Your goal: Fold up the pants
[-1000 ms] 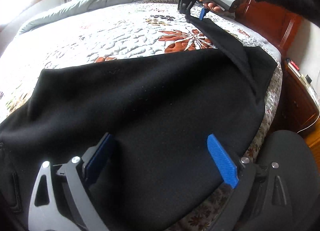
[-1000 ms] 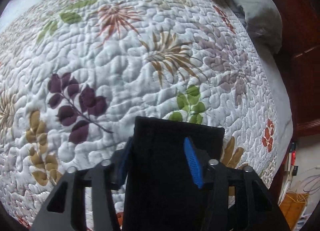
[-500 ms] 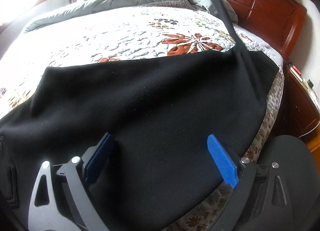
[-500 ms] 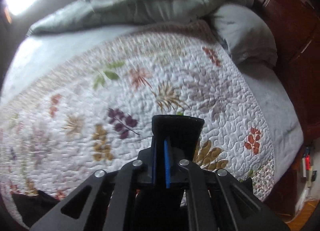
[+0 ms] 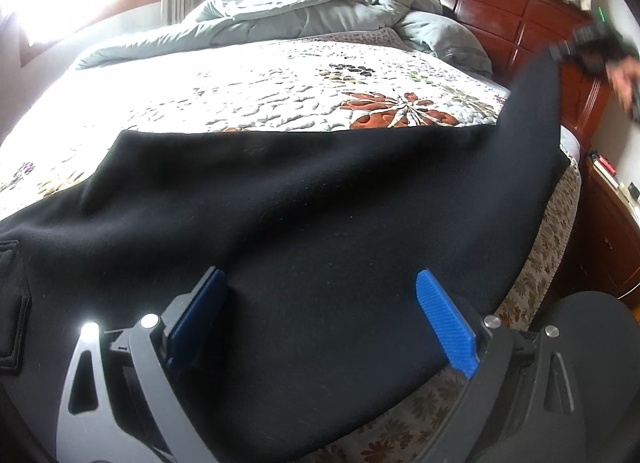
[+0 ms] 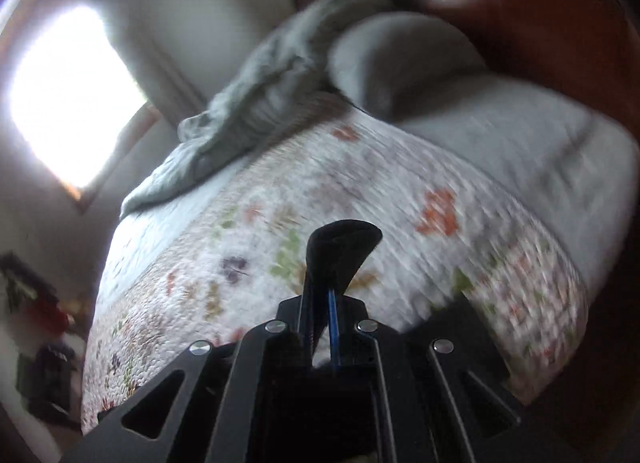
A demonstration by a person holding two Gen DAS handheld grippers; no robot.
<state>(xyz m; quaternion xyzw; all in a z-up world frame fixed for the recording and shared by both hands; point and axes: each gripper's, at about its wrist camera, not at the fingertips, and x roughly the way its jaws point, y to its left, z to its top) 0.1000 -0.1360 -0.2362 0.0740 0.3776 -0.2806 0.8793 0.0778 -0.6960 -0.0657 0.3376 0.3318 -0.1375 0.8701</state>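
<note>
Black pants (image 5: 304, 207) lie spread across the near part of the floral quilt (image 5: 260, 91). My left gripper (image 5: 320, 303) is open, its blue pads resting on the pants near the bed's front edge. My right gripper (image 6: 322, 327) is shut on a black end of the pants (image 6: 344, 247) and holds it lifted high above the bed. In the left wrist view the right gripper (image 5: 592, 49) shows blurred at the far right, with the cloth stretched up to it.
A grey duvet (image 5: 304, 23) and pillow (image 6: 400, 59) are heaped at the head of the bed by the red wooden headboard (image 5: 500, 11). A wooden nightstand (image 5: 612, 223) stands right of the bed. A black rounded object (image 5: 592, 343) sits near the bed's corner.
My right gripper closed on the pants end and lifted it up and to the right, pulling the cloth taut. My left gripper stayed open on the pants.
</note>
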